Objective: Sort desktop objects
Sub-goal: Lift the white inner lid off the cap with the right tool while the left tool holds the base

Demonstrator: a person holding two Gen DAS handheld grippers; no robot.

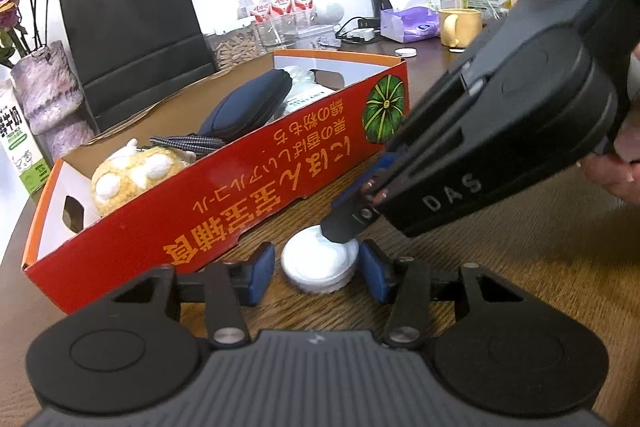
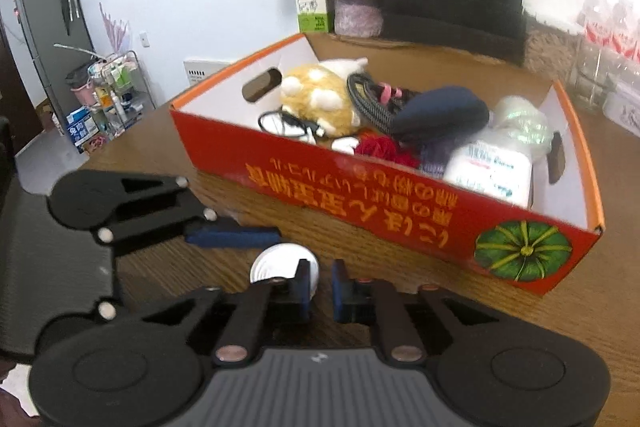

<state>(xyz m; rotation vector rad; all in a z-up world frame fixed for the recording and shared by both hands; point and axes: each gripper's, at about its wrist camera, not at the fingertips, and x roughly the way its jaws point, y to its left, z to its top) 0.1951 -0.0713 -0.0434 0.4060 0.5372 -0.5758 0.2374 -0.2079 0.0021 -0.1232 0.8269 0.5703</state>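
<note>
partly hidden white lid [image 1: 318, 263], between open left gripper [image 1: 318, 273], under closed right gripper [image 1: 340, 231]

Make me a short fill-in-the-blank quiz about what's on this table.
1. The small round lid lying on the table is coloured ____.
2. The red box has a green ____ printed on its side.
3. The yellow plush toy lies ____ the box.
4. The lid sits between the fingers of the ____ gripper.

Missing words: white; pumpkin; inside; left
</note>
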